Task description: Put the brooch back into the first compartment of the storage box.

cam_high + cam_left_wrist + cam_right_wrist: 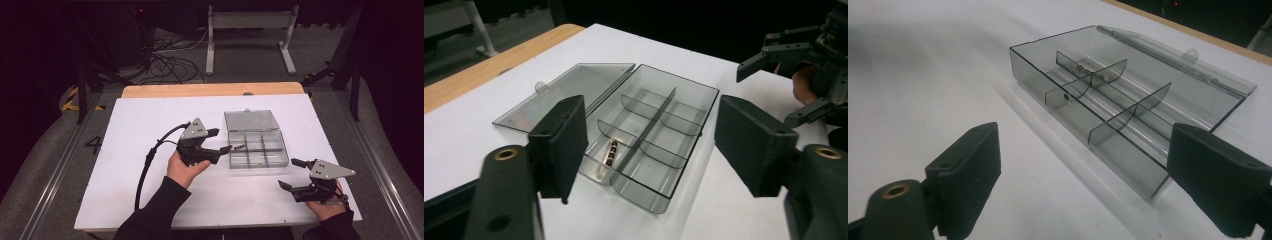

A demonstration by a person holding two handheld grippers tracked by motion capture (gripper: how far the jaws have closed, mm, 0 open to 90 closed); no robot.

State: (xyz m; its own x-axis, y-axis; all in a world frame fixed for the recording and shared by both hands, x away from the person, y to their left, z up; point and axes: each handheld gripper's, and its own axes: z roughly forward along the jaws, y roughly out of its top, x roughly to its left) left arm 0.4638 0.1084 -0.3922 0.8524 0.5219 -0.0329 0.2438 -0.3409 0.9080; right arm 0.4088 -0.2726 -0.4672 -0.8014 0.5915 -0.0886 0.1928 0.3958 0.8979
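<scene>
The left gripper (223, 141) stood spread with nothing between its jaws, just short of the smoky compartment box (258, 149). A small beaded piece (612, 151) lay in the compartment nearest it. The right gripper (291, 173) waited near the box's other side, also spread and empty. Withdrawing well probably meant lifting clear of the thin walls without nudging the box across the table (145, 130).

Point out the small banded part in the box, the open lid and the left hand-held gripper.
small banded part (611, 151), left gripper view, on its dark-banded middle, lying in a near compartment.
open lid (251, 120), high view, on the flat clear panel.
left hand-held gripper (222, 140), high view, midway between its open fingertips.
</scene>
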